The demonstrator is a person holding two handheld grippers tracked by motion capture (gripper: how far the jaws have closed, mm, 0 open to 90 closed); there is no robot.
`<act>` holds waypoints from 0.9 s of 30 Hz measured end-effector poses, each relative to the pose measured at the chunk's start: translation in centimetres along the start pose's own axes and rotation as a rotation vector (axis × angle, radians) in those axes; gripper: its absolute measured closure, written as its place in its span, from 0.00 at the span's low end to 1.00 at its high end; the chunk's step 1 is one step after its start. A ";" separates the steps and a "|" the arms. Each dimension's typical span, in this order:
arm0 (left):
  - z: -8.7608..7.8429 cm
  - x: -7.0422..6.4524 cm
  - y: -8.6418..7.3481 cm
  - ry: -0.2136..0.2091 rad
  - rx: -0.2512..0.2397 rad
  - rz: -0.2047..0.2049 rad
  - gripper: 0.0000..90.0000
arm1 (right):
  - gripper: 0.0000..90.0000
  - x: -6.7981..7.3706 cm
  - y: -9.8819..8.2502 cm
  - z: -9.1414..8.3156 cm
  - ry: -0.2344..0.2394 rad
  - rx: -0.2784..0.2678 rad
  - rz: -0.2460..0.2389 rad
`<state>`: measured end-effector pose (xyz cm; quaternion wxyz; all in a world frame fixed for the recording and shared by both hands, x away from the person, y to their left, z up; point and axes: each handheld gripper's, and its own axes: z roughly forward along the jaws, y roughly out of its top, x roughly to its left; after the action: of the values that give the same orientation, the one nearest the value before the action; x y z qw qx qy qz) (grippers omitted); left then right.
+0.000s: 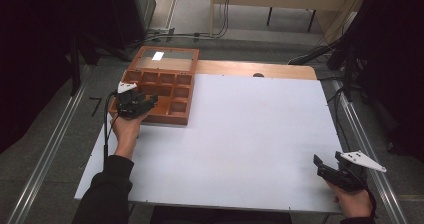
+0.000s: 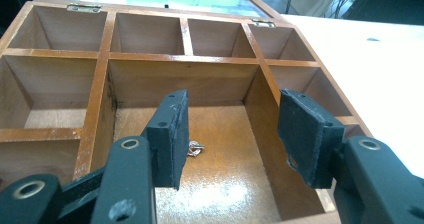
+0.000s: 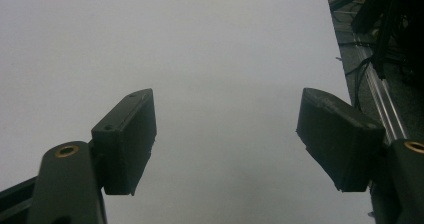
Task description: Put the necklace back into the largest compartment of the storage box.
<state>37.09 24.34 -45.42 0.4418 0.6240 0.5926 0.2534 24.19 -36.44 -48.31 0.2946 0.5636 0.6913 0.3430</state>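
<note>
Between left tongs [image 2: 232, 139]: tiny ring [image 2: 195, 148].

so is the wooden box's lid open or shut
Open: the glass-paned lid lies folded back behind the compartmented brown wooden box, exposing its compartments.

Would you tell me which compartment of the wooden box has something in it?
The large compartment under the left gripper: a small metal piece lies on its floor; the others look empty.

The wooden box [image 2: 190, 59] has a glossy varnished floor, brass-coloured metal hinges [image 2: 82, 7] and a glass lid [image 1: 167, 56]. Beside the box, the surface [image 1: 240, 134] looks matt, smooth white.
</note>
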 end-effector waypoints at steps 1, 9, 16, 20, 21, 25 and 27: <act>-0.2 0.0 -0.1 0.003 -0.004 -0.003 0.52 | 0.24 0.0 0.0 0.0 0.001 0.000 0.001; -1.8 -0.6 -0.4 0.014 -0.020 0.021 0.42 | 0.24 0.0 0.0 0.0 0.000 0.000 0.000; -2.6 -0.8 -0.9 0.016 -0.014 0.022 0.35 | 0.24 0.0 0.0 0.0 0.000 -0.001 -0.001; -3.0 -0.8 -1.1 0.007 -0.013 0.011 0.32 | 0.24 0.0 0.0 0.0 -0.001 0.001 0.001; -3.0 -0.8 -1.1 0.004 -0.016 0.009 0.31 | 0.24 0.0 0.0 0.0 -0.001 0.000 0.001; -3.5 -0.9 -1.3 0.005 -0.019 0.008 0.29 | 0.24 0.0 0.0 0.0 -0.002 -0.001 0.000; -3.7 -0.9 -1.3 0.003 -0.022 0.006 0.28 | 0.24 0.0 0.0 0.0 -0.002 -0.001 -0.001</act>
<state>33.13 24.33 -44.59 0.4471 0.6203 0.5887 0.2623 24.17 -36.44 -48.29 0.2957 0.5636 0.6910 0.3427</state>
